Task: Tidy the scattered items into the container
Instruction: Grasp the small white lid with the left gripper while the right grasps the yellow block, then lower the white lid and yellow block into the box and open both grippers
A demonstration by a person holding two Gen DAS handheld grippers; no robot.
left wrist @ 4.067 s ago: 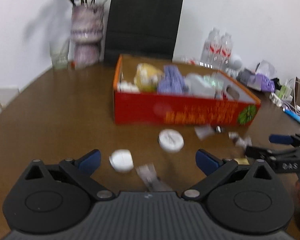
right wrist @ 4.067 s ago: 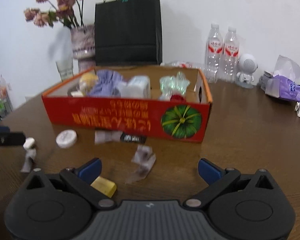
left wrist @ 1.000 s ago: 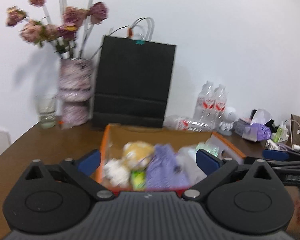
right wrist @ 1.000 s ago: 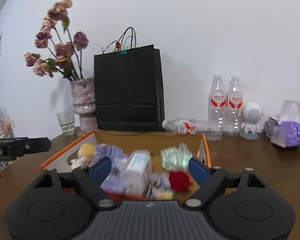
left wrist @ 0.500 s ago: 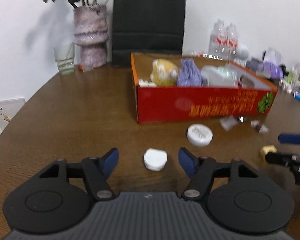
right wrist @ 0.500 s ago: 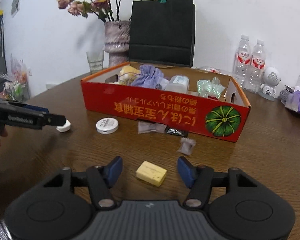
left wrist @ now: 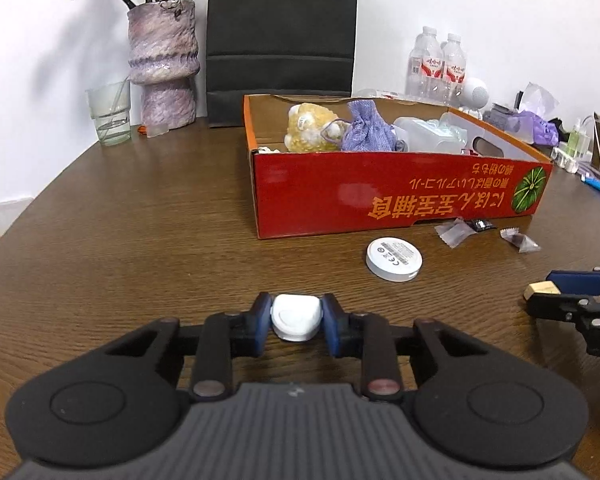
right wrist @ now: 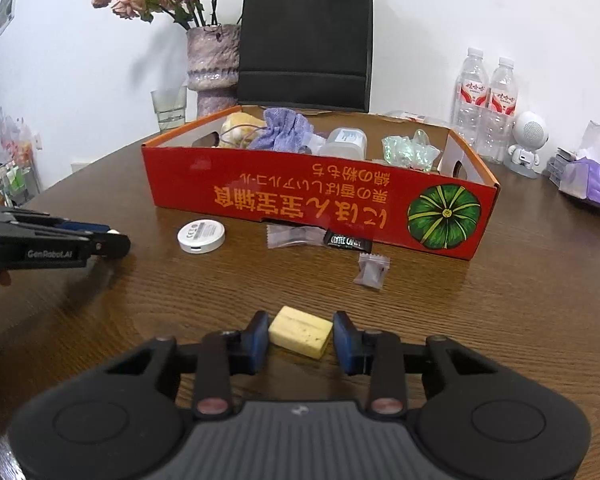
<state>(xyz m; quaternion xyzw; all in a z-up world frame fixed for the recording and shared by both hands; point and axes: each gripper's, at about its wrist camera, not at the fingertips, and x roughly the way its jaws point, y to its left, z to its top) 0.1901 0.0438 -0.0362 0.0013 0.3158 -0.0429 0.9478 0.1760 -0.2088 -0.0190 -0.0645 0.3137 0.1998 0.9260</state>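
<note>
Claws both low over the bench (left wrist: 140,220), each bracketing one small item; left claw (left wrist: 296,322) narrowed onto a white rounded case (left wrist: 297,317), pads touching both flanks, seemingly gripped; right claw (right wrist: 301,337) narrowed around a yellow block (right wrist: 301,332), left pad touching, right pad at or just off the far corner; cannot tell if it is clamped.

Handling, as judgement: case looks like hard smooth plastic, light, stiff, likely slippery; hold across the flat flanks, not the curved ends. Block looks light, matte, faintly pitted, perhaps soft enough to dent; it sits skewed between the pads, so it may twist; squeeze gently across the short faces.

Red box (right wrist: 300,200) at 12 o'clock of both claws, already part-filled; white disc (right wrist: 201,236) and candy wrappers (right wrist: 296,236) lie loose along its near wall.
</note>
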